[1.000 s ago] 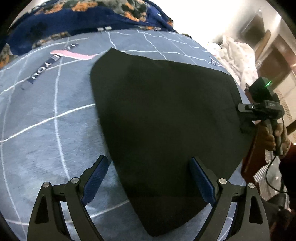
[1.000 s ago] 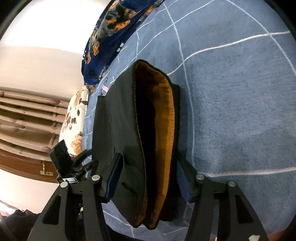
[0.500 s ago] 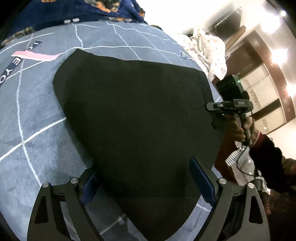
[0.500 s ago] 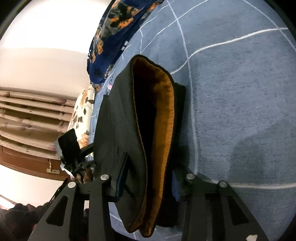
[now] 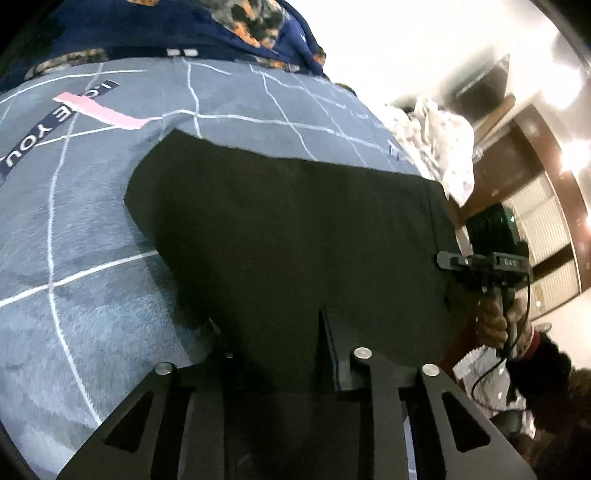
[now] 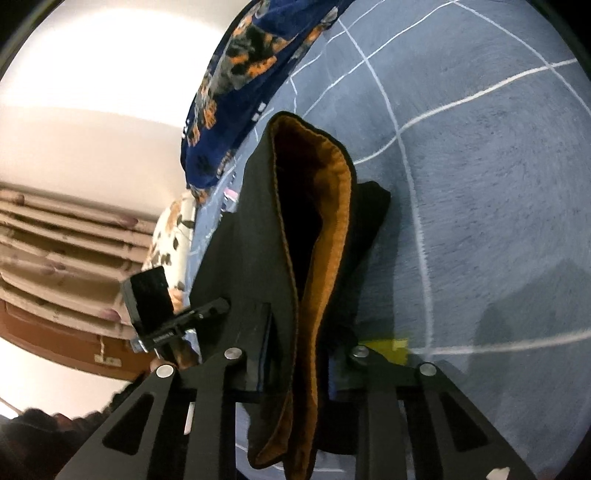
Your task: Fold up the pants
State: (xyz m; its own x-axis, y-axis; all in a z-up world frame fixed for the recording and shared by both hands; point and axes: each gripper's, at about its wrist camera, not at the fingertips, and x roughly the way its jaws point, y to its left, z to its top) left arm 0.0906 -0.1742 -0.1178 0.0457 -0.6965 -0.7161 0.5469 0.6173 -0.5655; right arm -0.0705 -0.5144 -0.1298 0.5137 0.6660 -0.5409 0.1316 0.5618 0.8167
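On a grey-blue blanket (image 5: 92, 266) crossed by thin white lines, the black pants (image 5: 295, 236) lie spread flat, their orange lining (image 6: 328, 236) showing at one open end in the right wrist view. The left tongs (image 5: 280, 343) have just been closing and now pinch the near edge of the pants, the cloth bunched between the two fingers. The right tongs (image 6: 303, 343) have also just been closing and are pressed onto the end with the orange lining, black cloth and lining both caught between the fingers.

In the left wrist view the right tongs (image 5: 458, 269) sit at the far right edge of the pants, held by a hand (image 5: 495, 321) with a dark sleeve. In the right wrist view the left tongs (image 6: 210, 312) reach the opposite edge of the pants.

A pink strip (image 5: 99, 110) and a dark band with white letters (image 5: 48, 129) lie on the blanket beyond the pants. A navy floral quilt (image 5: 184, 26) is heaped along the far side. A small yellow scrap (image 6: 388, 349) lies on the blanket just beside the right finger of the right tongs.
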